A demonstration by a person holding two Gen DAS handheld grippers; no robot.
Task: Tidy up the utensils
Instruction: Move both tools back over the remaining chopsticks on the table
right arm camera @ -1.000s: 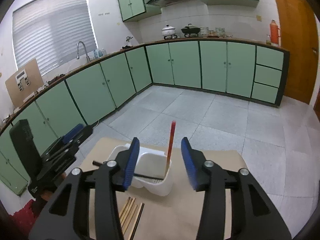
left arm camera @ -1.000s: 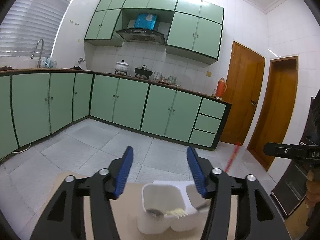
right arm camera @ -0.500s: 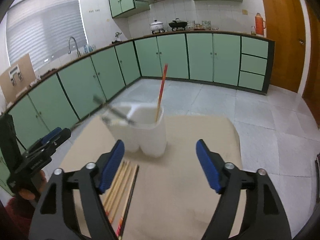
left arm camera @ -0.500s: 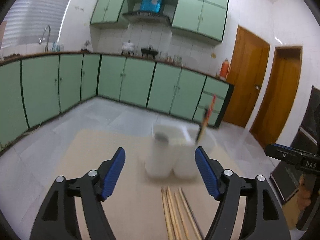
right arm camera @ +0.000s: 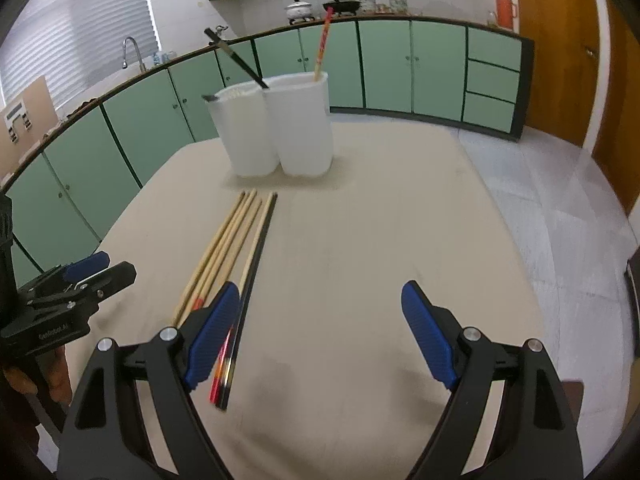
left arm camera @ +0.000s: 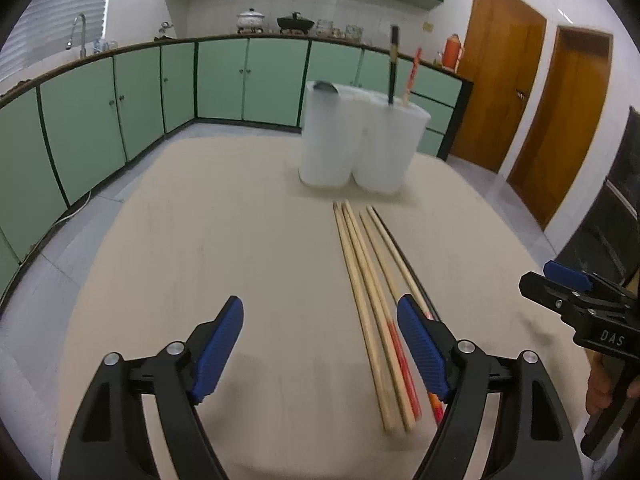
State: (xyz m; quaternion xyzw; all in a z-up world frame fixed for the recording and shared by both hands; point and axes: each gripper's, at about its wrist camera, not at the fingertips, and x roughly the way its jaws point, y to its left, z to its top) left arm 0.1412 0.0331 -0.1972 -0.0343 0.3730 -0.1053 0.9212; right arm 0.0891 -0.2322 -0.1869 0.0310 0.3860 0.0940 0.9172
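- The left gripper (left arm camera: 320, 336) hangs over the beige table (left arm camera: 208, 248) with its blue pads spread wide and nothing between them; its jaws have just been opening.
- The right gripper (right arm camera: 320, 320) is likewise wide apart and empty, its jaws also having just been opening. Its left pad sits just above the near ends of the loose chopsticks (right arm camera: 236, 248).
- Those chopsticks (left arm camera: 368, 280) lie flat on the table in a tight bundle, side by side, long axis running from the grippers toward the holder. The thin tips point at the holder, the thicker red-marked ends lie nearest the grippers. One dark chopstick lies on the bundle's right edge.
- Beyond the tips, near but apart from them, stands the white utensil holder (left arm camera: 360, 140), two rounded compartments joined side by side.
- In the right wrist view, the right compartment (right arm camera: 304, 120) holds a red chopstick (right arm camera: 322, 44) nearly upright and a black chopstick (right arm camera: 236, 60) leaning left.
- A metal utensil shows at the rim of the left compartment (left arm camera: 326, 132); what kind I cannot tell.
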